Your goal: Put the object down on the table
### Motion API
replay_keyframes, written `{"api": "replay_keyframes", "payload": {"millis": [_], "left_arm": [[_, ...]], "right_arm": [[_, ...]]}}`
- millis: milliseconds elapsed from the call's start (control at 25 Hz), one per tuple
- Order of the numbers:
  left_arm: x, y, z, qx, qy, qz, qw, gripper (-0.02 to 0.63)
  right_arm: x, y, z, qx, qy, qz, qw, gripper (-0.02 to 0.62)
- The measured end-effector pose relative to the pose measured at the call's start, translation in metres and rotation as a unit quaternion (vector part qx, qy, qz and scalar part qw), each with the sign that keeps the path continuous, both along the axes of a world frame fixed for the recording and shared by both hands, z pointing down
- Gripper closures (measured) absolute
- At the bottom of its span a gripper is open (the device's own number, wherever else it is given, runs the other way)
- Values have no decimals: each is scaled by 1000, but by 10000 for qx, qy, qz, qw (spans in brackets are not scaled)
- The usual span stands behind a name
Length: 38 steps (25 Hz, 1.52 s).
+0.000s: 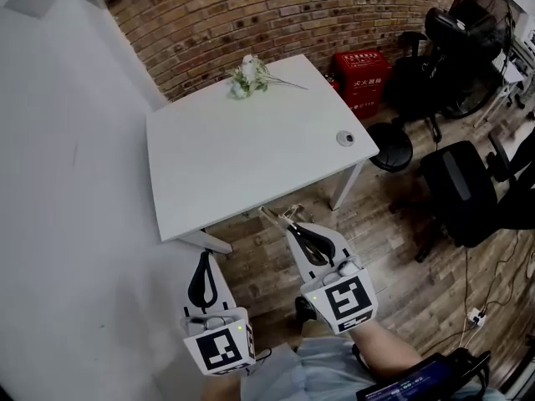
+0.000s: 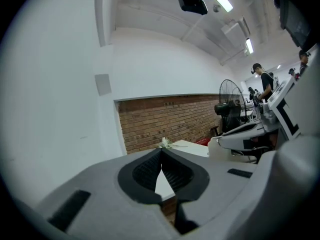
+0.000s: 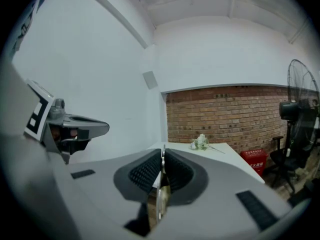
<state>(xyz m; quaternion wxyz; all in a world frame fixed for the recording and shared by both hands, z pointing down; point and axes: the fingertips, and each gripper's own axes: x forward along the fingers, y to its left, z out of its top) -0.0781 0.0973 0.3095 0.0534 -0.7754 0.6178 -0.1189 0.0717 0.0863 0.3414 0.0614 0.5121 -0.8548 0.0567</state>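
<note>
Object [image 1: 278, 216] sits pinched edge-on in the right gripper [image 1: 294, 228], just short of the table's [image 1: 251, 165] near edge, over the floor. It looks thin, flat and metallic, possibly cutlery: light, stiff and slick, so a firm mid-length hold suits it. Left gripper [image 1: 204, 257] is closed tip to tip on nothing. Flowers [image 1: 249, 77] lie at the far edge.

The thin shiny thing [image 3: 161, 196] pinched in the jaws of the right gripper [image 3: 162, 156] shows only its narrow edge, so I cannot tell what it is. A small round thing [image 1: 345, 138] near the right edge of the counter [image 1: 251, 157] is too small to name. The person's arm [image 1: 389, 353] and a dark screen [image 1: 418, 383] are cut off by the head view's bottom edge.
</note>
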Motion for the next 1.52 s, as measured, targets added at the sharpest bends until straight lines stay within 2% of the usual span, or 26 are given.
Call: {"api": "replay_keyframes", "payload": {"millis": [320, 680, 1000, 1240, 1520], "left_arm": [[-5, -43, -22, 259, 10, -264, 9993, 597], [-35, -95, -1, 21, 108, -467, 9988, 597], [-77, -191, 19, -136, 91, -488, 9987, 597], [-108, -268, 20, -187, 147, -490, 9985, 598], [-133, -336, 7, -80, 230, -459, 9987, 597]], "right_arm": [[-4, -52, -26, 321, 12, -251, 9992, 568], [-30, -107, -8, 83, 100, -392, 9991, 568], [-49, -206, 6, 83, 395, -205, 9990, 568], [-74, -278, 2, -55, 412, -119, 9991, 568], [-92, -349, -18, 268, 549, -50, 9981, 568]]}}
